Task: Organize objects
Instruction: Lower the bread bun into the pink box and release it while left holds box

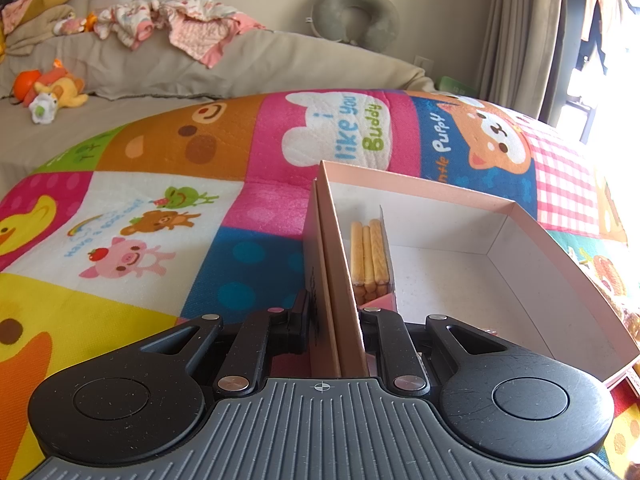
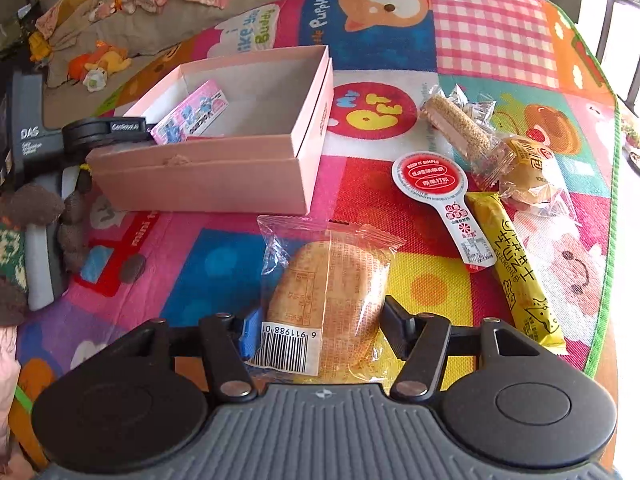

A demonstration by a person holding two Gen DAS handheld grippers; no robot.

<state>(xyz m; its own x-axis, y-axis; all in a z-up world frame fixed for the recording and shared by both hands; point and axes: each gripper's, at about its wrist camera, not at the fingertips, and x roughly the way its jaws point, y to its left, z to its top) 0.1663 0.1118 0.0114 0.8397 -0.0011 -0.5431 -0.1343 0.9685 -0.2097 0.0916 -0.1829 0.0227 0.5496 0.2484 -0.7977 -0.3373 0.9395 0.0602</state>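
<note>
Cartoon mat (image 2: 224,264), snacks beside pink box (image 2: 208,176); left fingers (image 1: 320,320) pinching its wall, right fingers (image 2: 252,332) around bun (image 2: 328,300).

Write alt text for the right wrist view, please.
The right gripper closes around a wrapped round bun on a colourful play mat. Behind it sits an open pink box, with more wrapped snacks lying to the right.

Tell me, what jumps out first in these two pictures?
The bright cartoon play mat fills both views. On it sits an open pink box, the left gripper clamped on its wall. Nearer, the right gripper straddles a wrapped bun, with more snack packets to the right.
</note>
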